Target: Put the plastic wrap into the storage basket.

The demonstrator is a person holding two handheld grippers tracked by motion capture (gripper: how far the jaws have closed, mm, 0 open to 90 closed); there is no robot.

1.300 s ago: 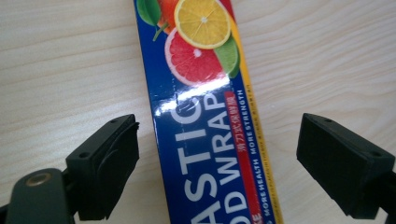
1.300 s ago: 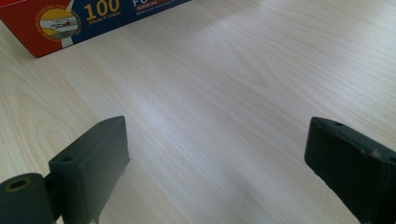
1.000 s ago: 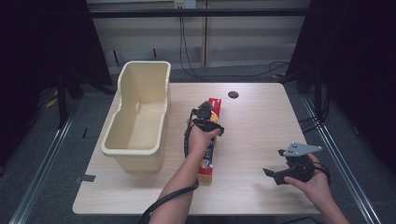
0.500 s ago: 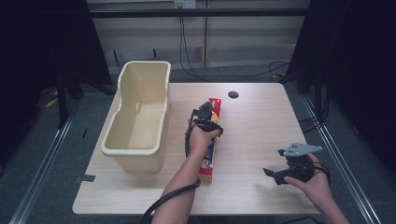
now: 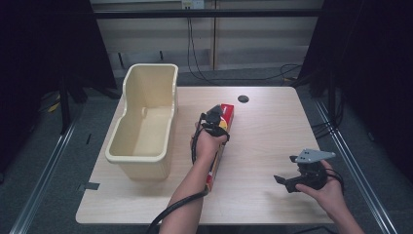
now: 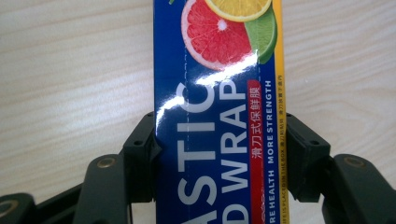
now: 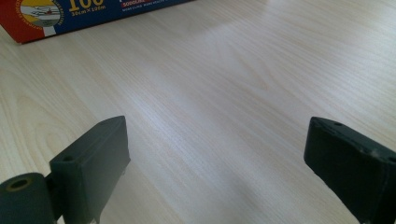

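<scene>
A long plastic wrap box (image 5: 228,113), blue with citrus pictures and red ends, lies flat on the wooden table (image 5: 272,126), running from near to far. My left gripper (image 5: 213,124) points down over its far half. In the left gripper view the box (image 6: 215,70) sits between the jaws, which have just been closing, and both pads (image 6: 142,154) touch its long sides. My right gripper (image 5: 282,181) hovers low at the near right, open, its tips aimed left toward the box. The right gripper view has bare table between its pads (image 7: 95,154) and a red corner of the box (image 7: 93,11) at the top left.
A cream plastic tub (image 5: 165,78) stands on the table's left side, close to the box. A small black round disc (image 5: 243,99) sits near the far edge. Bare wood stretches between the box and my right gripper.
</scene>
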